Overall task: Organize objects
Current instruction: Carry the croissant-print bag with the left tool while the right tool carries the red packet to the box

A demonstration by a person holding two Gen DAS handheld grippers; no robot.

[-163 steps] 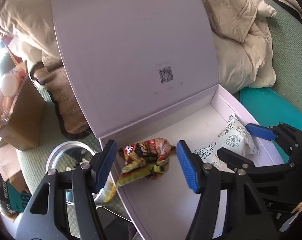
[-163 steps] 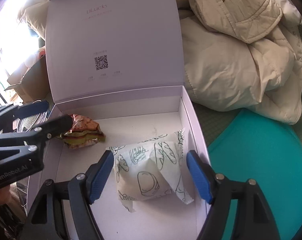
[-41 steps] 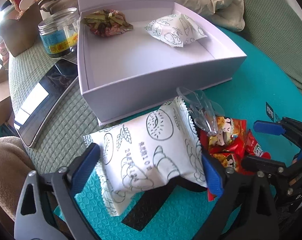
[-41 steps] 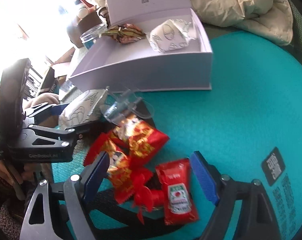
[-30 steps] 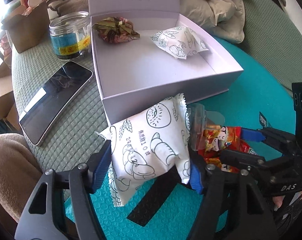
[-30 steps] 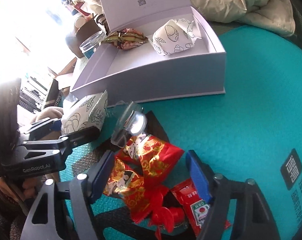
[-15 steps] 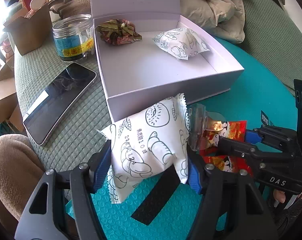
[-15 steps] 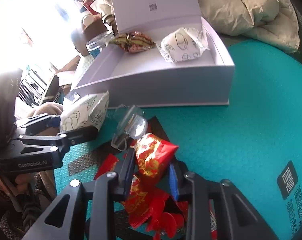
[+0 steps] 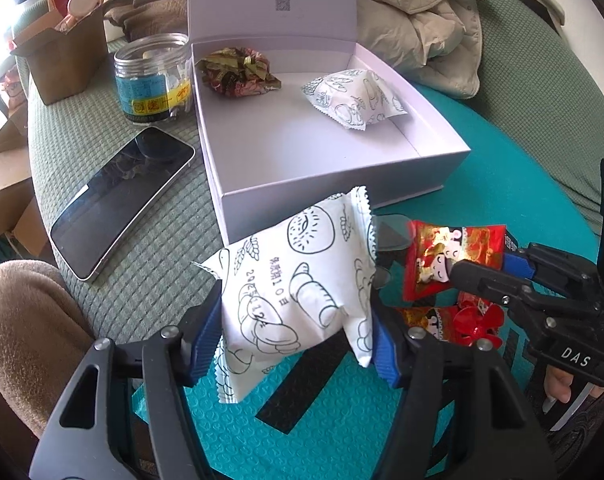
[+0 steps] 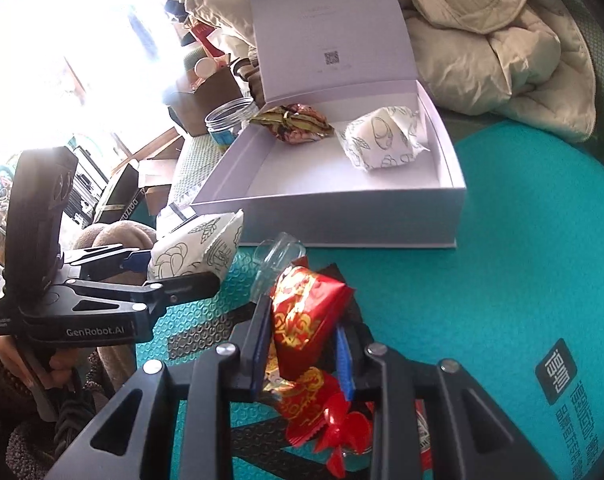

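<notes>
left wrist view: my left gripper (image 9: 298, 332) closes on the white bread packet (image 9: 298, 296), pads pressing both sides, just before the open white box (image 9: 342, 196); a phone (image 9: 122, 200) lies left. right wrist view: my right gripper (image 10: 304, 344) pinches the red snack packet (image 10: 306, 316) above more red packets (image 10: 322, 412) on the teal mat (image 10: 502, 280).

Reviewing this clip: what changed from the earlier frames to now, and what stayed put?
The right tongs closed on a red snack packet and lifted it off the teal mat. The left tongs, earlier in the box, now hold a white bread packet and are closing. Unchanged: the white box holds the crumpled wrapper and another bread packet.
</notes>
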